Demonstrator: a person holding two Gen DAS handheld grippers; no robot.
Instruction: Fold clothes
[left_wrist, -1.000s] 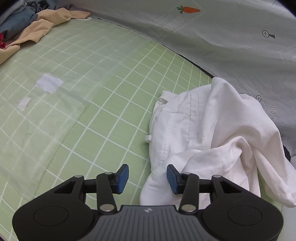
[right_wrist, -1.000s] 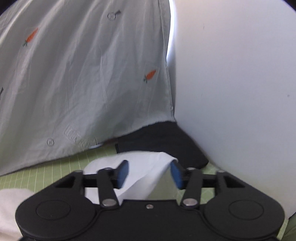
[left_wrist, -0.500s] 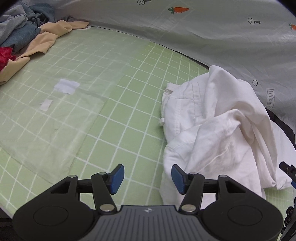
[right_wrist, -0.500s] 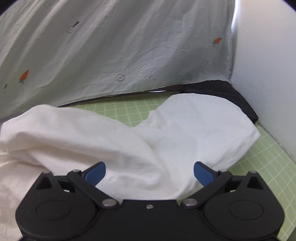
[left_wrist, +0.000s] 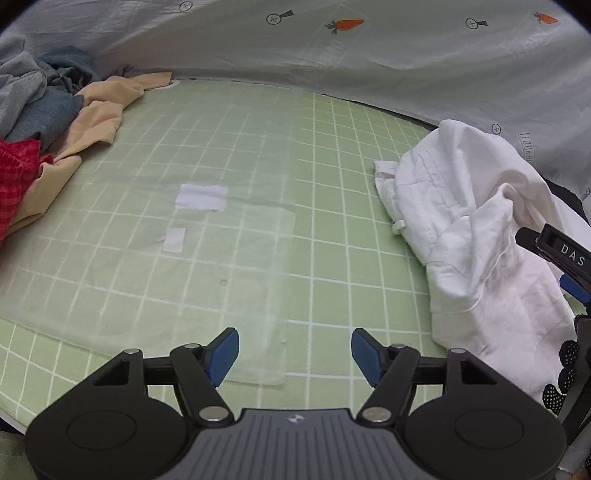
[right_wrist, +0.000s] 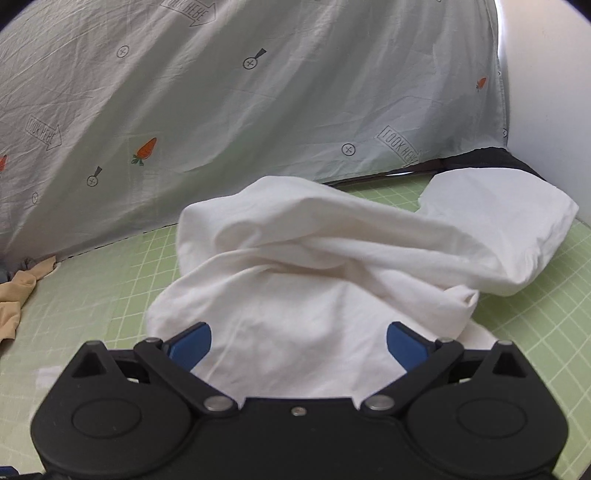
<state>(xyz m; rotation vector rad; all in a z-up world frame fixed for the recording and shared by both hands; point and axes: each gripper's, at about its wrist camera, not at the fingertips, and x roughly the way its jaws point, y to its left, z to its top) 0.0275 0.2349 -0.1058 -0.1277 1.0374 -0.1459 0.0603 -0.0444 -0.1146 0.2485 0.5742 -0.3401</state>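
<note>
In the left wrist view, a green grid mat (left_wrist: 332, 206) fills the middle of the frame, with wide bare room in the centre and lower left; its far edge curves along the top, where a pale grey carrot-print sheet (left_wrist: 369, 55) hangs as a backdrop. The left gripper (left_wrist: 294, 350) sits at the bottom centre, its blue-padded jaws spread wide and holding nothing, hovering over a clear plastic film (left_wrist: 147, 258) that lies flat on the mat with two white tape patches (left_wrist: 201, 196). A crumpled white garment (left_wrist: 472, 236) lies heaped at the right, and part of the right gripper (left_wrist: 565, 258) shows at the right edge against it. At the upper left, a pile of clothes (left_wrist: 55, 122), grey, blue, beige and red, crowds the mat's edge. In the right wrist view, the right gripper (right_wrist: 297, 341) at the bottom has its jaws spread wide, released, with the white garment (right_wrist: 332, 266) bunched between and beyond them; whether the pads touch the cloth cannot be told. Green mat (right_wrist: 110, 280) lies free at the left and lower right. The carrot-print sheet (right_wrist: 240, 103) fills the top, a dark cloth (right_wrist: 480, 157) peeks out at the upper right, and a white wall (right_wrist: 546, 92) closes the right edge.
</note>
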